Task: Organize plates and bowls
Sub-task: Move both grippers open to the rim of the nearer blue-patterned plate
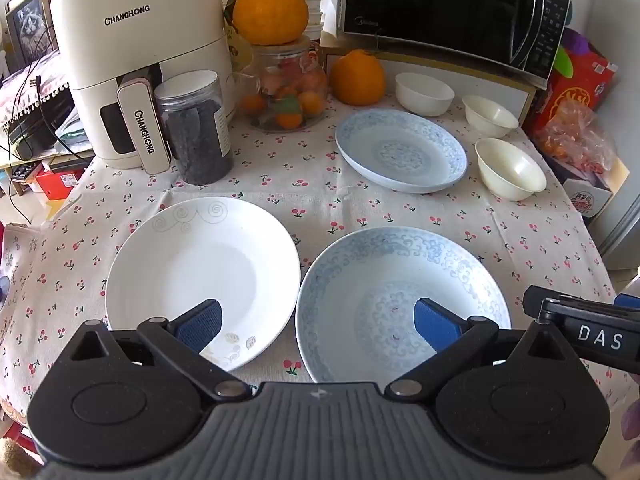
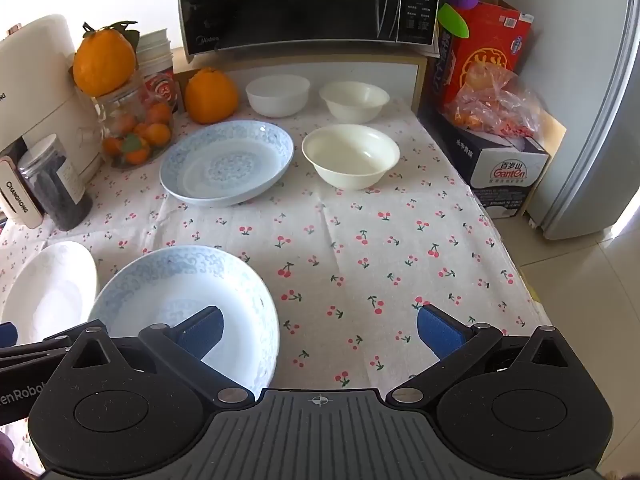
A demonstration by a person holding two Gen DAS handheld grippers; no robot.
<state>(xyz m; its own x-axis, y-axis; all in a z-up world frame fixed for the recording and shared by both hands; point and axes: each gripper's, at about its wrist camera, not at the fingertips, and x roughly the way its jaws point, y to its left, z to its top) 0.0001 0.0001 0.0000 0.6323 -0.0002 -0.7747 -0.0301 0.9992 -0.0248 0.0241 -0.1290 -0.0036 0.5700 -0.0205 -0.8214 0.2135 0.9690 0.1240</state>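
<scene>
A white plate (image 1: 200, 272) lies near left on the cherry-print cloth, beside a blue-patterned plate (image 1: 384, 280) near centre. A second blue-patterned plate (image 1: 400, 156) lies further back. Three white bowls (image 1: 424, 92) (image 1: 490, 114) (image 1: 510, 168) stand at the back right. My left gripper (image 1: 316, 320) is open and empty, above the near edges of the two front plates. My right gripper (image 2: 320, 330) is open and empty, its left finger over the near blue plate (image 2: 180, 292). The far blue plate (image 2: 228, 164) and the bowls (image 2: 350, 156) show there too.
An air fryer (image 1: 136, 52), a dark jar (image 1: 196, 132) and a glass jar of oranges (image 1: 288, 88) line the back left. A microwave (image 1: 452, 8) stands behind. Boxes and a bag (image 2: 492, 100) crowd the right edge, by a fridge (image 2: 600, 120).
</scene>
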